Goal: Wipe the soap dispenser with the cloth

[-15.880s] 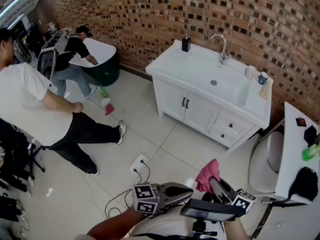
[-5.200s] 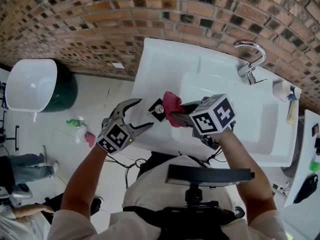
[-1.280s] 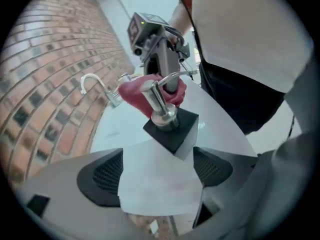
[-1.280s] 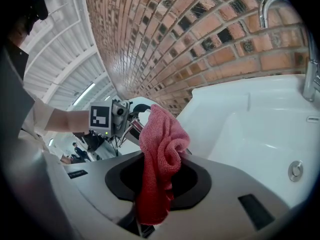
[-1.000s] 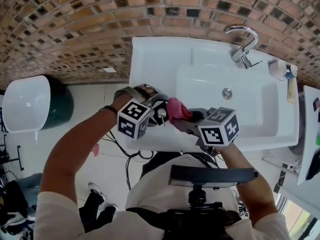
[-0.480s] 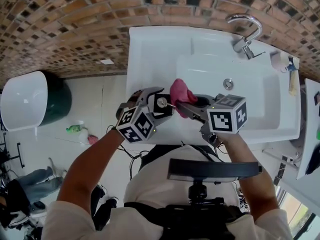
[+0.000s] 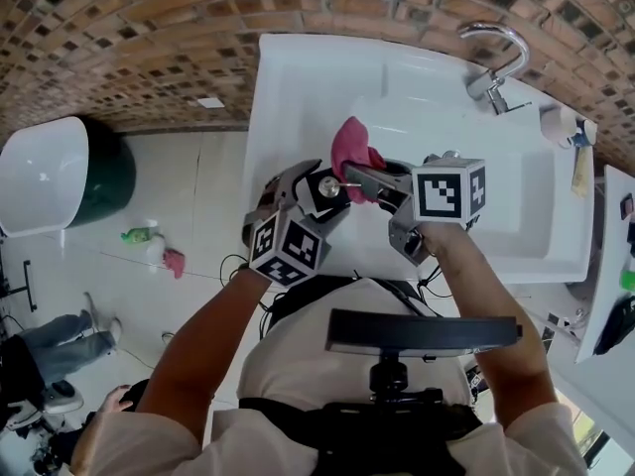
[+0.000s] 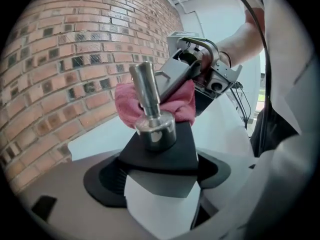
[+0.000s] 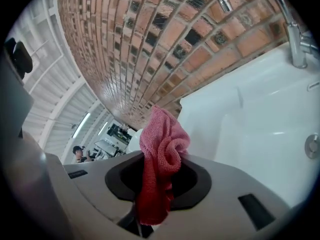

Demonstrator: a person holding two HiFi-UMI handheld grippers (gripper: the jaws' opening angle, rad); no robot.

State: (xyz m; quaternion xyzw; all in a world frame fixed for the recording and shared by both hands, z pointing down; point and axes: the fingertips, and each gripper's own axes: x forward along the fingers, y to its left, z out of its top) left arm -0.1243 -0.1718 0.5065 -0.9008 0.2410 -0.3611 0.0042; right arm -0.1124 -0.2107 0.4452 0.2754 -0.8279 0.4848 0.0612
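left gripper (image 7: 316,194): nearest the person, clamped around the body of the soap dispenser (image 8: 159,156). Its jaws stand wide because the bottle is broad, and they have just been closing a little further on it.
soap dispenser: held up off the sink counter, over its front edge. It has a black shoulder, a white label and a silver pump (image 8: 146,96).
long axis: runs along the left gripper's own jaws, with the pump end pointing away from the person and tilted upward.
right gripper (image 7: 359,175): just beyond and to the right, its jaws pinching the cloth (image 9: 161,156), with a pink bunch standing out past the tips.
cloth to dispenser: the bunch sits right behind the pump, on its far side at neck height. It seems to touch, though contact is not certain.
coming move, as a judgement: the right gripper does the wiping. The cloth would need to come toward the person, down the axis from pump to shoulder, while the left gripper holds the bottle steady. The part under the left jaws cannot be reached.
beyond: white sink counter (image 7: 288,87), faucet (image 7: 496,59), brick wall (image 7: 149,28).
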